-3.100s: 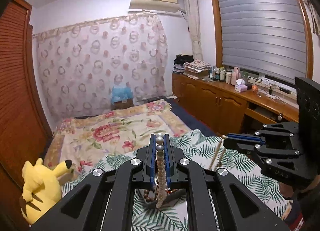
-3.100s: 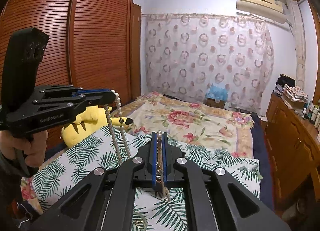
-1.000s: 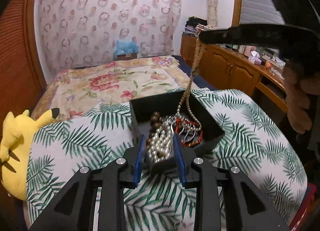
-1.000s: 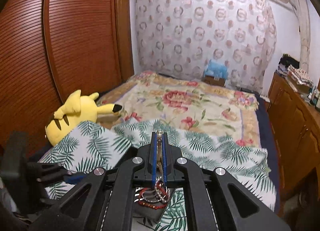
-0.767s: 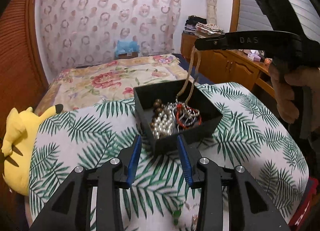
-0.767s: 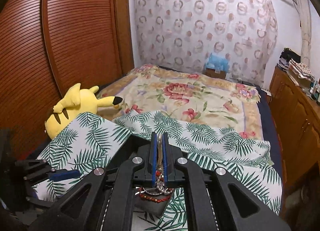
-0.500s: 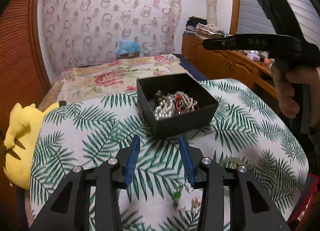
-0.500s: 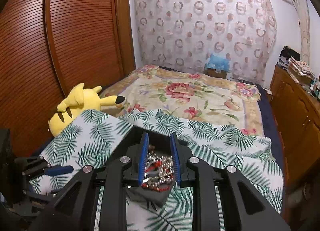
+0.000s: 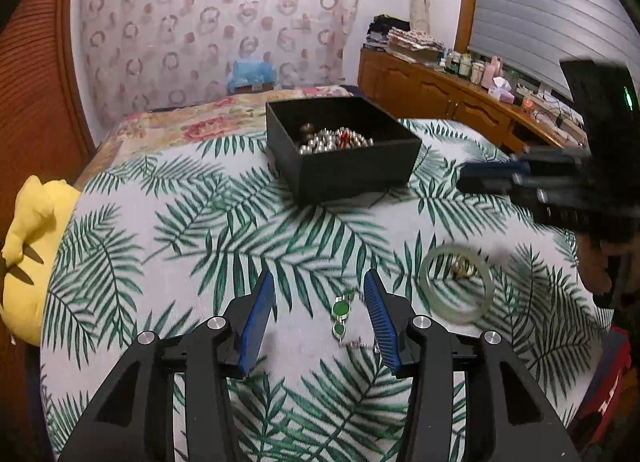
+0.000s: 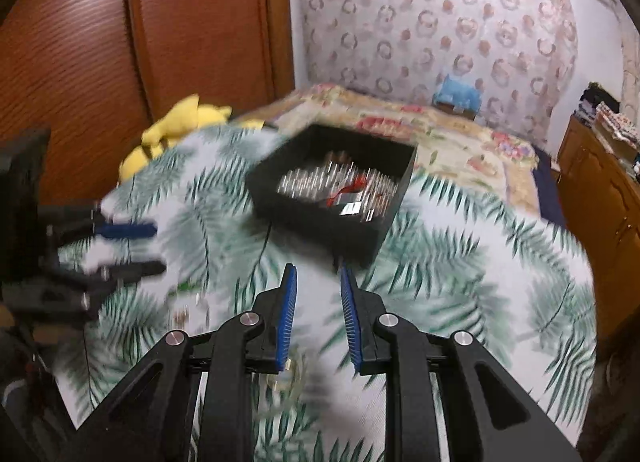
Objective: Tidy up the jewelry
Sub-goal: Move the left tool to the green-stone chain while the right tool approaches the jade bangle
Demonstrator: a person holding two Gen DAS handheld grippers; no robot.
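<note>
The left claw is wide open and empty; the green pendant lies between its fingers, long axis pointing away. The right claw, open and empty, is farther.

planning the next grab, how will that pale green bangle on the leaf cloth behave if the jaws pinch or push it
The bangle looks like a rigid, glassy ring, so it should hold its shape, but it may be slippery and chip if dropped. It lies flat on the tablecloth, so a push would probably slide it, not roll it.
</note>
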